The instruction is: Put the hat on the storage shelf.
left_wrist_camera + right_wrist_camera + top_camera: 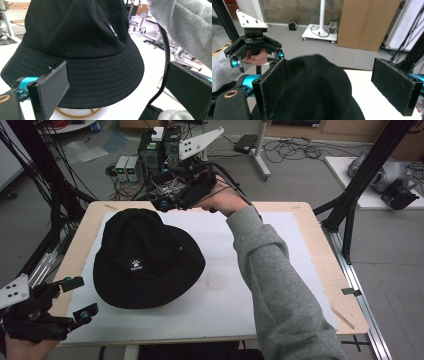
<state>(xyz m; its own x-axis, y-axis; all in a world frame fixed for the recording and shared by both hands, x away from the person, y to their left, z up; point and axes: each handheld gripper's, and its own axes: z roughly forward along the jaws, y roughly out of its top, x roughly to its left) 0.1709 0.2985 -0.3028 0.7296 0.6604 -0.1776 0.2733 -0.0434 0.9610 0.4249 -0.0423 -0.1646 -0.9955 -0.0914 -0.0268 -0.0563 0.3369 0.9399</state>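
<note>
A black bucket hat [145, 257] with a small white logo patch lies crown up on the left half of the white mat [235, 290]. My left gripper [80, 297] hovers open off the table's front left corner, its jaws pointing at the hat's brim [100, 82] without touching it. My right gripper [167, 204] is at the table's far edge, just behind the hat. It is open, one jaw on each side of the crown [317, 87], and I cannot tell whether they touch it. Beyond the hat, the right gripper view shows my left gripper [255, 53] in a hand.
The mat covers most of a wooden table [320, 245]. A grey sleeve [270, 285] crosses the mat's right-middle. Behind the table, electronic boxes [150, 155] and cables lie on the floor. Black frame posts [360, 185] stand at the right. A tan ring [77, 115] peeks from under the brim.
</note>
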